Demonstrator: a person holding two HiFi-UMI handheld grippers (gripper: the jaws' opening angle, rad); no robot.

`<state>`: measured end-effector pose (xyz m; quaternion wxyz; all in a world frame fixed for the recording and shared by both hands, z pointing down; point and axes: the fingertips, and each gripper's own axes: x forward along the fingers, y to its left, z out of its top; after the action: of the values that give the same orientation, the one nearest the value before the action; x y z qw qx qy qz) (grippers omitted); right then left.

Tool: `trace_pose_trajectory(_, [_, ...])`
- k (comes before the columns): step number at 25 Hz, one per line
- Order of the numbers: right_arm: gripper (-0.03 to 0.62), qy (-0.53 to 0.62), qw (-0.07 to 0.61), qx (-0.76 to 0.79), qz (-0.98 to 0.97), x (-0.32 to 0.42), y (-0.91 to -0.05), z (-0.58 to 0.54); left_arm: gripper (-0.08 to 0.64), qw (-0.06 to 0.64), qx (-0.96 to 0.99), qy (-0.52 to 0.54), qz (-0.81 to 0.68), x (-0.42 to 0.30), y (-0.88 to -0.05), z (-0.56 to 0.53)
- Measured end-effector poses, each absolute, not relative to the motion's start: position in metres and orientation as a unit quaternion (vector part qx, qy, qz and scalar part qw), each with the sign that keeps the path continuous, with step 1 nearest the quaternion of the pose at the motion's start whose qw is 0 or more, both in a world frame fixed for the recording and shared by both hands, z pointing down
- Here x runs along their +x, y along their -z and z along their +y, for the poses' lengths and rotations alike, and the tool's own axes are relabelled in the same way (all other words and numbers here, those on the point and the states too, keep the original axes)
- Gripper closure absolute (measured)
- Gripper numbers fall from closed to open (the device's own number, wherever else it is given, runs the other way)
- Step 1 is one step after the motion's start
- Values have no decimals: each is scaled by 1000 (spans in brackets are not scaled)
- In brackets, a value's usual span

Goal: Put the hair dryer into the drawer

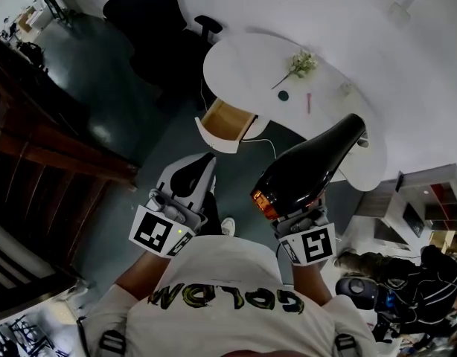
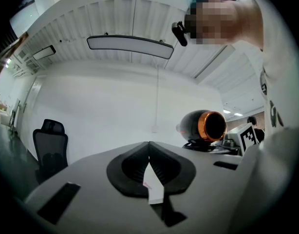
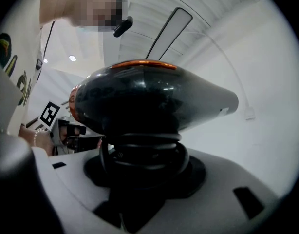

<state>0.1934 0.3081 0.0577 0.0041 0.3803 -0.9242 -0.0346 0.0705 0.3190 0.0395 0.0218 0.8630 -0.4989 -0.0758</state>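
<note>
A glossy black hair dryer (image 1: pixel 310 166) with an orange ring at its rear stands up out of my right gripper (image 1: pixel 303 213), nozzle pointing toward the table. In the right gripper view its body (image 3: pixel 149 101) fills the frame. My right gripper (image 3: pixel 144 174) is shut on the handle, which has the cord wound round it. The open drawer (image 1: pixel 213 138), wood inside with a white front, sticks out of the white oval table (image 1: pixel 251 54) ahead. My left gripper (image 1: pixel 206 161) is held beside the right one, jaws shut (image 2: pixel 149 145) and holding nothing. The left gripper view shows the dryer (image 2: pixel 205 126) to its right.
A black office chair (image 1: pixel 161 28) stands at the table's far left. On the tabletop lie a flower sprig (image 1: pixel 299 65), a small dark disc (image 1: pixel 283 95) and a pink pen (image 1: pixel 308 103). Dark wooden furniture (image 1: pixel 50 155) runs along the left. Cluttered shelves (image 1: pixel 429 214) are at right.
</note>
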Motion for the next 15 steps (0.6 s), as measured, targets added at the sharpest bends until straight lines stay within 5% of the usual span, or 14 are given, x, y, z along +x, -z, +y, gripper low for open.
trace_pose_trajectory(15, [354, 21, 24, 367, -930, 78, -59, 138, 548, 35, 862, 85, -499, -40, -28, 157])
